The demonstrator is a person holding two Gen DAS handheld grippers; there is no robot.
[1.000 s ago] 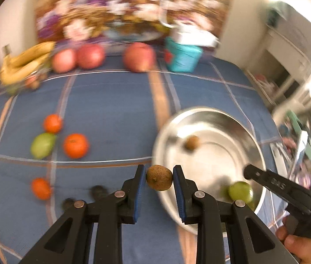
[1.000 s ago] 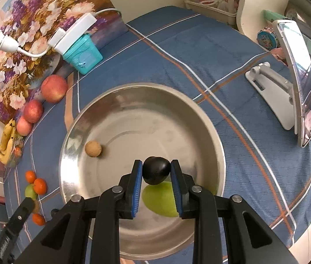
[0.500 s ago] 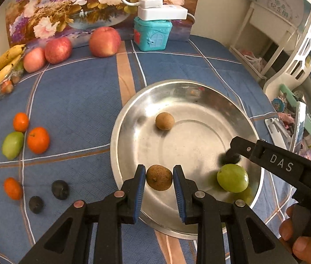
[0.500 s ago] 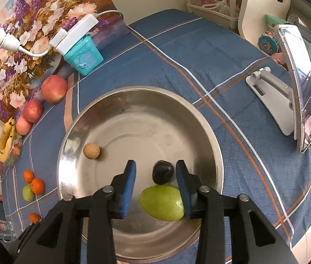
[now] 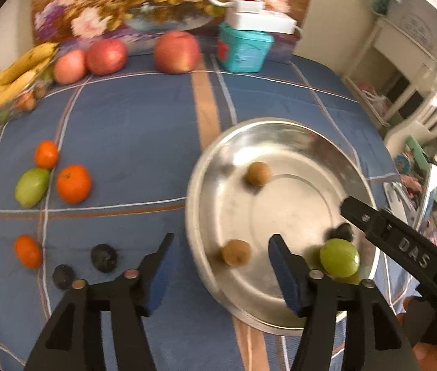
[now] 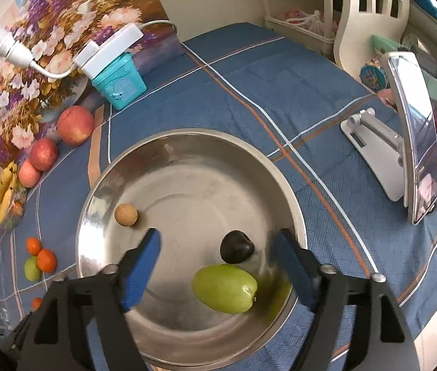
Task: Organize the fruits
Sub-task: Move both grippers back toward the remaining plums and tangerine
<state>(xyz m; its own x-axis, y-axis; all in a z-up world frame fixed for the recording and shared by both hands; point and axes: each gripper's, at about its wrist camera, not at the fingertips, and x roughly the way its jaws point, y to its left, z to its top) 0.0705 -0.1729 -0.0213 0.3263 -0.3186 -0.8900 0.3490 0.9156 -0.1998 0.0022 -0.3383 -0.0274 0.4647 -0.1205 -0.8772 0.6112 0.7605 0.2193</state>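
A steel bowl (image 5: 280, 130) (image 6: 187, 142) sits on the blue checked cloth. It holds two brown round fruits (image 5: 236, 252) (image 5: 258, 173), a dark plum (image 6: 237, 246) (image 5: 343, 232) and a green fruit (image 6: 225, 288) (image 5: 339, 257). My left gripper (image 5: 220, 247) is open above the bowl's near left rim, with one brown fruit lying below between its fingers. My right gripper (image 6: 218, 247) is open and empty above the plum and green fruit. On the cloth to the left lie three oranges (image 5: 73, 183), a green fruit (image 5: 31, 187) and two dark plums (image 5: 104, 257).
Three apples (image 5: 176, 51), a banana bunch (image 5: 14, 74) and a teal box (image 5: 244, 50) with a white power strip stand at the back by a flower picture. A phone on a stand (image 6: 413, 133) is right of the bowl. A white chair (image 6: 369, 9) is beyond.
My left gripper opened and dropped the brown fruit into the bowl. My right gripper let go of the dark plum, which now lies by the green fruit, and opened wide.
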